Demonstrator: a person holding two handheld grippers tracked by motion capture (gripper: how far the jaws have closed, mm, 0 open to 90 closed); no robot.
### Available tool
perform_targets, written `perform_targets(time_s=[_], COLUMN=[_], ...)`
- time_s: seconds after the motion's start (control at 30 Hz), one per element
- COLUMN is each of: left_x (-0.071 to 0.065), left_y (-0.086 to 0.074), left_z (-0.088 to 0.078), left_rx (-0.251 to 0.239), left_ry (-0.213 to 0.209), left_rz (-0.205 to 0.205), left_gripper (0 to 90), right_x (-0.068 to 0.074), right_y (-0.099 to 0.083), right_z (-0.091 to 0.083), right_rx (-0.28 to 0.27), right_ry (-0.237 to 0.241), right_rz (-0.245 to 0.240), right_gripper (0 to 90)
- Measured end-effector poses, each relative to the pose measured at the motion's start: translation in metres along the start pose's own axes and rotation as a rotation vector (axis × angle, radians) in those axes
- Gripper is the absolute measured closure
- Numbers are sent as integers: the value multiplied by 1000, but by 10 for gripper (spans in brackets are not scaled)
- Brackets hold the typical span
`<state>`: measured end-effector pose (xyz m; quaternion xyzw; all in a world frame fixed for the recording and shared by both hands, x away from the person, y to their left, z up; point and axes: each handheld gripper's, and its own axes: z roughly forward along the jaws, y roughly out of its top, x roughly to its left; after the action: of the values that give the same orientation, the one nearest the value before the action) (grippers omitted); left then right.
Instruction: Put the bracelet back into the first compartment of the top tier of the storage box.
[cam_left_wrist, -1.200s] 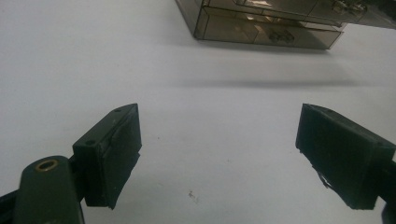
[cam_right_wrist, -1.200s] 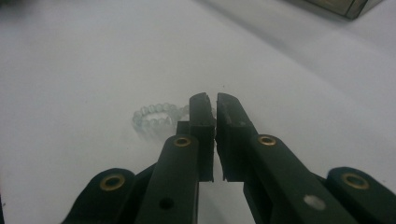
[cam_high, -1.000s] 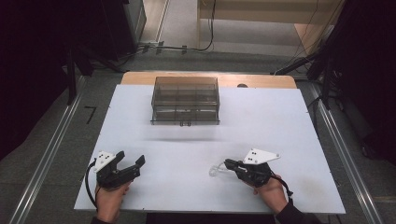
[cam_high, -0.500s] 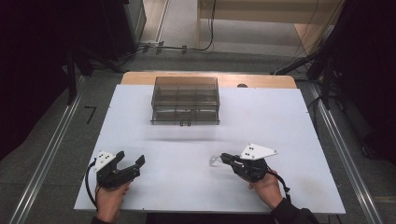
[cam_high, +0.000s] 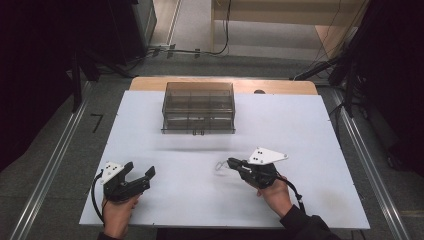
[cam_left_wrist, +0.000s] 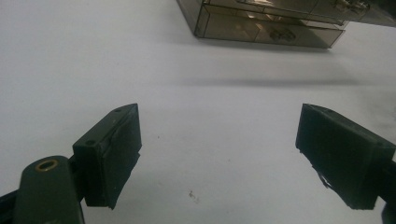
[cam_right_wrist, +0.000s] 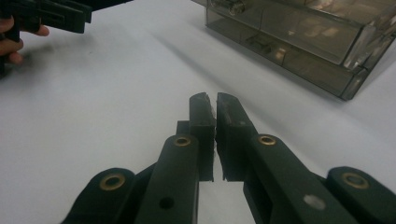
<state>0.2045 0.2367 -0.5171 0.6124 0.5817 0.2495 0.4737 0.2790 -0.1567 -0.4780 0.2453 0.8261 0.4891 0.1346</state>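
Two tools sit low in the high view. The right tool (cam_high: 231, 162), lower right of centre, has its jaws pressed together on a small clear piece (cam_high: 220, 165) at its tip. The left tool (cam_high: 140, 170), at lower left, is spread wide with nothing between its jaws. Both are over the white surface (cam_high: 300, 125). A smoky drawer box (cam_high: 198, 107) stands well apart at upper centre.

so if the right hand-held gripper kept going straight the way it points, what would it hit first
Probably nothing close: the right hand-held gripper points over bare white table, passing left of the smoky clear drawer box. In the high view a small clear object sits at its tip.
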Motion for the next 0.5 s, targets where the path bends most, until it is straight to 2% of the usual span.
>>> perform_targets(time_s=[0.5], left_x=[0], left_y=[0], left_z=[0], left_rx=[3], left_ry=[-1], left_rz=[0], left_gripper=[145], right_x=[1], right_y=[14], right_z=[18], right_rx=[-17], right_ry=[21], right_rz=[2], right_gripper=[828])
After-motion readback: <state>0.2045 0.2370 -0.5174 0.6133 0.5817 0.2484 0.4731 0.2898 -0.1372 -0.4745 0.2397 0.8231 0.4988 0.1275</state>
